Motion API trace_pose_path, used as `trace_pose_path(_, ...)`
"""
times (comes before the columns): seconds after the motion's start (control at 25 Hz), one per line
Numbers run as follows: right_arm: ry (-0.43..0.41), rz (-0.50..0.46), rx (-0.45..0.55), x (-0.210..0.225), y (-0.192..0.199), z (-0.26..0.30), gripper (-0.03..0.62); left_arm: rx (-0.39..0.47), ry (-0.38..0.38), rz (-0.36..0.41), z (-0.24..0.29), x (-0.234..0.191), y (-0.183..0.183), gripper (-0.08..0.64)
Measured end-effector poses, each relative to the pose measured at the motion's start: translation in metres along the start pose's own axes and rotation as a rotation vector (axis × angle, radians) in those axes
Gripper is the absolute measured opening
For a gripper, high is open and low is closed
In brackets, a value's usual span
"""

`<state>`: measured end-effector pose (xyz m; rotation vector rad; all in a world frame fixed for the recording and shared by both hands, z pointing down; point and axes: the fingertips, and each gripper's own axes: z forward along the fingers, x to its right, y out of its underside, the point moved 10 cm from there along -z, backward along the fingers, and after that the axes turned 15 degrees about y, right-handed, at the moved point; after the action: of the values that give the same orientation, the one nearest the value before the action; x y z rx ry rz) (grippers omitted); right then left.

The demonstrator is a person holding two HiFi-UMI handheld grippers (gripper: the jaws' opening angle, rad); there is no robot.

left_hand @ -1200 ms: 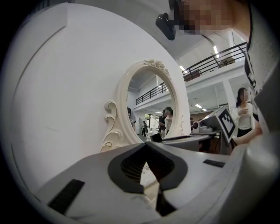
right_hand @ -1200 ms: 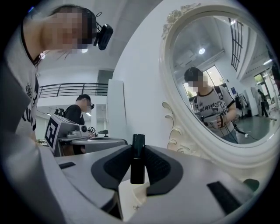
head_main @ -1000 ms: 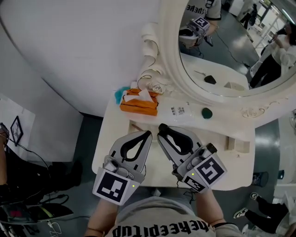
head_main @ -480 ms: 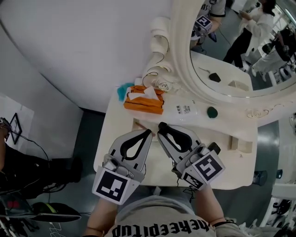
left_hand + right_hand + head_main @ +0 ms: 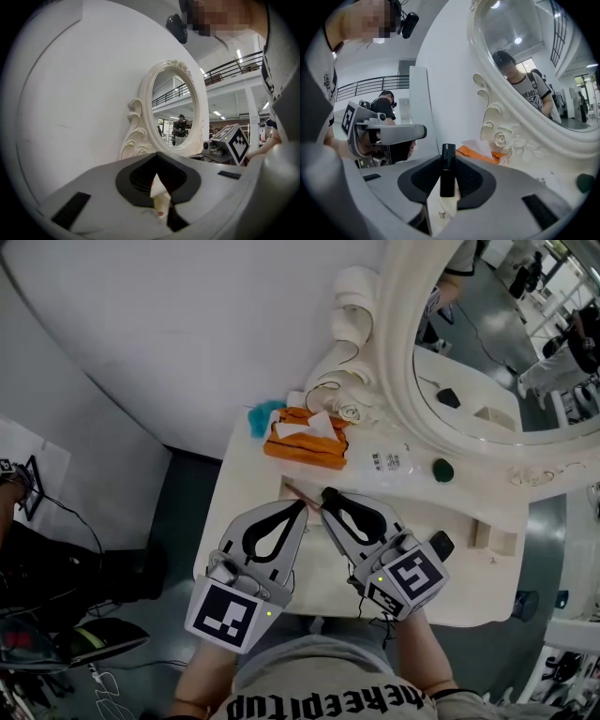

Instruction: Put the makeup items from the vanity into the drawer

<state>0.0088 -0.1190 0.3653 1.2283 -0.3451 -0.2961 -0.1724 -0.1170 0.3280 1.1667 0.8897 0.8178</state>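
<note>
One-handed, pinching a black tube in the right gripper over the drawer for dropping, holding the left gripper closed, empty.

Head view: overhead, steeply down on vanity.
Left gripper view: low, along jaws, facing mirror.
Right gripper view: low, close under mirror.
Shared: mirror.
</note>
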Motion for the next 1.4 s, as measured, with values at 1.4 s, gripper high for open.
trace_pose_path(1.4, 0.052, -0.123, -0.25, -0.001, 0.063, 0.041, 0.124, -0.02, -0.042, -0.077, -0.011, -0.024, 0.022, 0.015)
